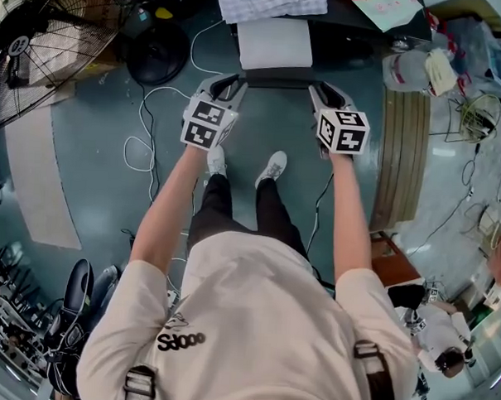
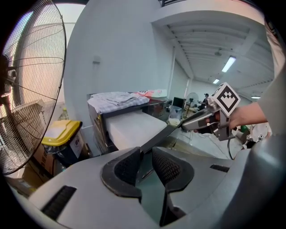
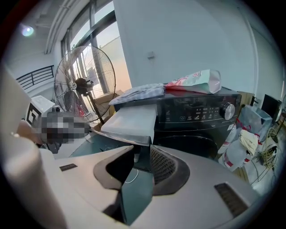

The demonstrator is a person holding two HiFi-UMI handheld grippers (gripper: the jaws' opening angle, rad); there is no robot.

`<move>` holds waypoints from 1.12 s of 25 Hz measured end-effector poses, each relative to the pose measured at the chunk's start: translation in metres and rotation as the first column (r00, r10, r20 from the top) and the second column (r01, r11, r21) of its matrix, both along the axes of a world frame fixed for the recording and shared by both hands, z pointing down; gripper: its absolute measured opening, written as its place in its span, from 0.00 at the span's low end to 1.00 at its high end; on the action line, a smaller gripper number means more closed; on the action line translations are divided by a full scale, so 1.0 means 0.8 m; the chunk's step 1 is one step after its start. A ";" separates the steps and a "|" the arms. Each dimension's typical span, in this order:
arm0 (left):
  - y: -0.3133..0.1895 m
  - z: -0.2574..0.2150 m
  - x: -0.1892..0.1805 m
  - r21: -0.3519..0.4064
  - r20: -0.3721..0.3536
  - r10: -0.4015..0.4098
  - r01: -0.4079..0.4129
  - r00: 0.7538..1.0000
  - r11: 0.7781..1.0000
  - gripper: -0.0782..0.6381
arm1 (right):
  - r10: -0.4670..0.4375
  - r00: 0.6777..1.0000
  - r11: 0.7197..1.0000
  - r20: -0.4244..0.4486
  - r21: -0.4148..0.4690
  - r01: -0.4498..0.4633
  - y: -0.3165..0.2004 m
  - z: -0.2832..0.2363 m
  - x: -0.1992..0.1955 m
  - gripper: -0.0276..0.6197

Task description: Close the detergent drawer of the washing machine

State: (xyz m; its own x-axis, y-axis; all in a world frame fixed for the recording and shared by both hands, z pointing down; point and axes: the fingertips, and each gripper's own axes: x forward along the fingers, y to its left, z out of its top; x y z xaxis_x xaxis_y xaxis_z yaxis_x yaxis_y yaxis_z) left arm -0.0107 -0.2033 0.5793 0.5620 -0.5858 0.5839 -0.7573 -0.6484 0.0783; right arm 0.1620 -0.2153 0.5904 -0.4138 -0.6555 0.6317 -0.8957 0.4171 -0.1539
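As both gripper views show, the left gripper (image 2: 146,157) has its jaws closed partway on the left end of the dark front panel (image 1: 277,74) of the drawer (image 1: 276,44), the panel edge passing between the pads; the right gripper (image 3: 142,156) is closed likewise on the right-hand corner of the same panel; neither pair stands wide and neither is empty; the pads appear to bear on the panel, though the left side is the less clear of the two. Drawer location: pulled well out of the washing machine (image 3: 201,114), its pale tray exposed between the panel and the machine's front; a folded cloth (image 1: 272,1) and a packet (image 3: 196,81) lie on the machine top, clear of the drawer's path. Governing relation: the drawer's long axis runs straight from the grippers away to the machine, toward the top of the head view; the front panel lies crosswise to that axis, one gripper at each end; neither hand is the nearer, both arms reaching out about equally. Judgement: closing calls for a level push along that axis, away from the person, both ends advancing together; an uneven push would likely skew the tray in its slot and bind it. A fan (image 1: 42,37) stands off to the left and cables (image 1: 145,141) lie on the floor (image 1: 95,147), all well apart from the work.
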 end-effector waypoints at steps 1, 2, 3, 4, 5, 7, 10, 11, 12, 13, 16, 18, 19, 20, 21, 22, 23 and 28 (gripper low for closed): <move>-0.002 0.001 -0.001 0.000 0.001 -0.002 0.002 1.000 1.000 0.23 | 0.002 1.000 1.000 0.000 -0.001 -0.002 -0.002 0.002 0.000 0.20; -0.004 0.002 -0.001 0.000 0.001 -0.003 0.003 1.000 1.000 0.23 | 0.002 1.000 1.000 0.000 -0.001 -0.002 -0.004 0.003 -0.001 0.20; -0.005 0.002 -0.002 0.000 -0.001 -0.005 0.005 1.000 1.000 0.24 | 0.000 1.000 1.000 0.000 0.001 0.000 -0.005 0.004 -0.002 0.20; -0.005 0.003 -0.002 0.001 -0.007 -0.006 0.006 1.000 1.000 0.24 | -0.003 1.000 1.000 0.003 0.004 0.003 -0.005 0.004 -0.002 0.20; -0.005 0.003 -0.002 0.004 -0.014 -0.007 0.007 1.000 1.000 0.24 | -0.007 1.000 1.000 0.007 0.009 0.007 -0.005 0.005 -0.002 0.20; -0.005 0.003 -0.001 0.013 -0.021 -0.009 0.009 1.000 1.000 0.24 | -0.012 1.000 1.000 0.016 0.021 0.012 -0.006 0.004 -0.001 0.21; -0.010 0.000 0.000 0.025 -0.019 -0.023 0.024 1.000 0.999 0.24 | -0.001 1.000 0.999 0.029 0.038 0.000 -0.010 0.002 0.000 0.21; -0.013 -0.001 -0.001 0.030 -0.019 -0.034 0.034 0.999 0.999 0.24 | 0.006 0.999 0.999 0.032 0.045 -0.008 -0.013 0.001 -0.001 0.21; -0.018 -0.001 -0.003 0.033 -0.019 -0.046 0.046 0.999 0.998 0.24 | 0.013 0.999 0.999 0.035 0.052 -0.015 -0.018 0.000 -0.002 0.20; -0.024 -0.002 -0.005 0.036 -0.020 -0.058 0.059 0.998 0.998 0.24 | 0.017 0.999 0.998 0.039 0.059 -0.019 -0.023 -0.001 -0.003 0.20; -0.041 -0.002 -0.009 0.044 -0.023 -0.081 0.082 0.996 0.996 0.24 | 0.017 0.999 0.997 0.049 0.075 -0.021 -0.041 -0.003 -0.006 0.21; -0.053 -0.004 -0.011 0.051 -0.027 -0.092 0.093 0.995 0.994 0.24 | 0.019 0.998 0.996 0.053 0.085 -0.024 -0.052 -0.007 -0.008 0.20; -0.058 -0.006 -0.012 0.054 -0.029 -0.099 0.100 0.995 0.994 0.24 | 0.022 0.998 0.996 0.056 0.089 -0.027 -0.057 -0.008 -0.009 0.20; -0.062 -0.006 -0.013 0.056 -0.032 -0.106 0.107 0.994 0.993 0.24 | 0.026 0.998 0.995 0.059 0.092 -0.031 -0.062 -0.010 -0.010 0.21; -0.067 -0.007 -0.015 0.057 -0.036 -0.112 0.114 0.993 0.992 0.24 | 0.029 0.998 0.995 0.061 0.094 -0.034 -0.066 -0.011 -0.012 0.21; -0.071 -0.007 -0.016 0.058 -0.039 -0.119 0.121 0.992 0.991 0.24 | 0.029 0.998 0.995 0.062 0.096 -0.035 -0.071 -0.011 -0.012 0.21; -0.075 -0.007 -0.017 0.059 -0.042 -0.125 0.127 0.991 0.990 0.24 | 0.029 0.998 0.995 0.063 0.098 -0.035 -0.075 -0.011 -0.013 0.21; -0.093 -0.009 -0.021 0.040 -0.103 -0.166 0.171 0.981 0.984 0.24 | 0.033 0.997 0.993 0.068 0.114 -0.041 -0.095 -0.016 -0.015 0.21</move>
